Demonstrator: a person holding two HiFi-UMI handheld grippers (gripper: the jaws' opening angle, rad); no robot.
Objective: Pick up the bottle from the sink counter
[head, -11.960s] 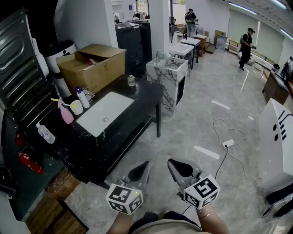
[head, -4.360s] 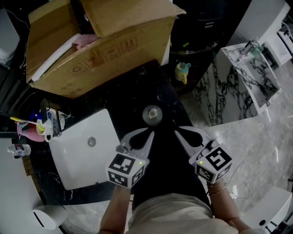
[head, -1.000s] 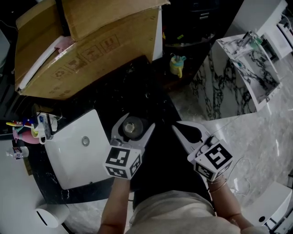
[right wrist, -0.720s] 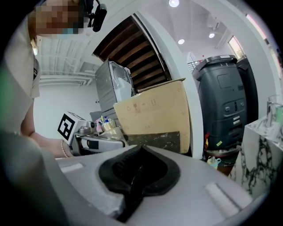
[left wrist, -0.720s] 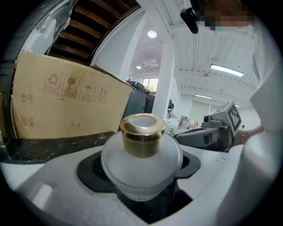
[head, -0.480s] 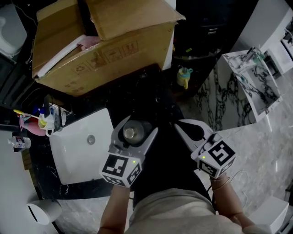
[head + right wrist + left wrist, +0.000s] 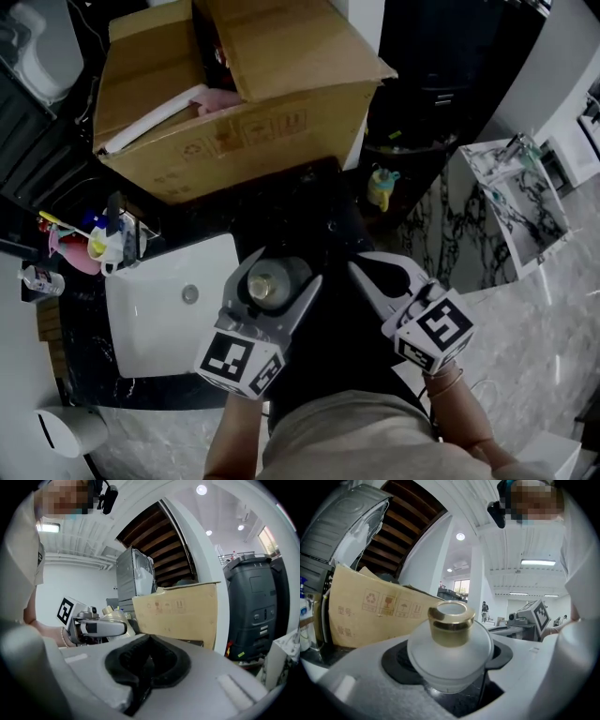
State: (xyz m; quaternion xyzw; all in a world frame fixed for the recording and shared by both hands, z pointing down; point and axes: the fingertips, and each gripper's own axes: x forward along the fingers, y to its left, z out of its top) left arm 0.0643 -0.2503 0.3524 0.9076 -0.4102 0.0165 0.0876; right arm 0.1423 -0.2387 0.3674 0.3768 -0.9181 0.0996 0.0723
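A round frosted bottle (image 7: pixel 270 281) with a gold cap sits between the jaws of my left gripper (image 7: pixel 281 268), which is shut on it above the black sink counter (image 7: pixel 305 211). In the left gripper view the bottle (image 7: pixel 449 641) stands upright and fills the gap of the left gripper (image 7: pixel 451 686). Whether its base touches the counter, I cannot tell. My right gripper (image 7: pixel 362 269) hovers just right of the bottle, shut and empty; in its own view the right gripper (image 7: pixel 147 641) has its pads together.
A white basin (image 7: pixel 169 314) is set in the counter left of the bottle. A large open cardboard box (image 7: pixel 234 94) stands behind it. Toiletries (image 7: pixel 94 242) cluster at the left. A small yellow and teal item (image 7: pixel 380 186) and a marble vanity (image 7: pixel 511 187) are to the right.
The left gripper closed round the bottle a second ago and now appears larger and nearer to the head camera with the bottle in it. The right gripper stays shut beside it.
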